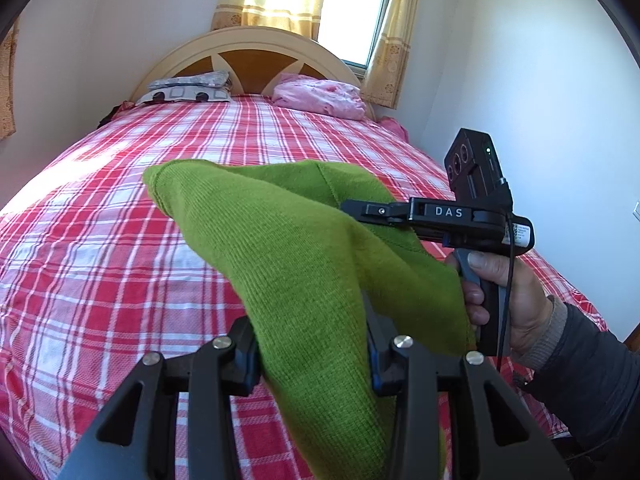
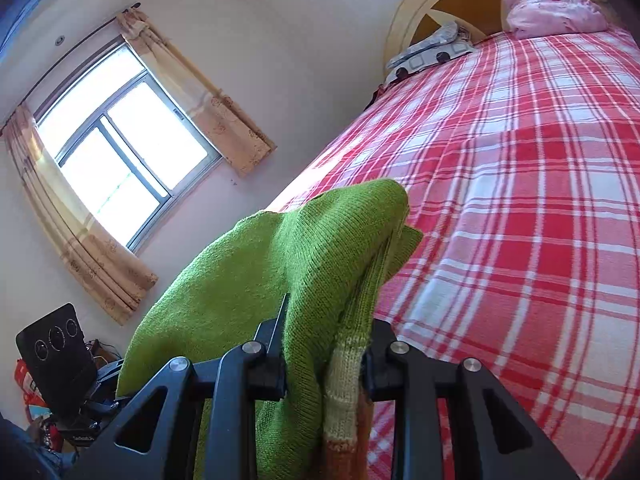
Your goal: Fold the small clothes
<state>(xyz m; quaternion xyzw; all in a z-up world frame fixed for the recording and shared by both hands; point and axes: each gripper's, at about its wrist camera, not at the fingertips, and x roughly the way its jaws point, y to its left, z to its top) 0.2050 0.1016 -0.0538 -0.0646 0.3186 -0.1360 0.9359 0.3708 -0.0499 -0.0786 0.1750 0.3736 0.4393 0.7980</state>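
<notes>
Green knit garment [image 1: 288, 240] held up above the plaid bed [image 1: 100, 240], bunched. Left hand-held gripper [image 1: 312, 356] clamped on its near fold; right hand-held gripper [image 2: 324, 360] clamped on another part with a pale striped hem. Far end: pink bundle [image 1: 320, 96], patterned pillow [image 1: 188, 90], headboard [image 1: 248, 52]. Garment blocks the mid-bed.

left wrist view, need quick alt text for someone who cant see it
The left gripper and right gripper both clamp a green knitted garment, held up over a bed with a red and white checked sheet. Pillows lie by the headboard.
</notes>
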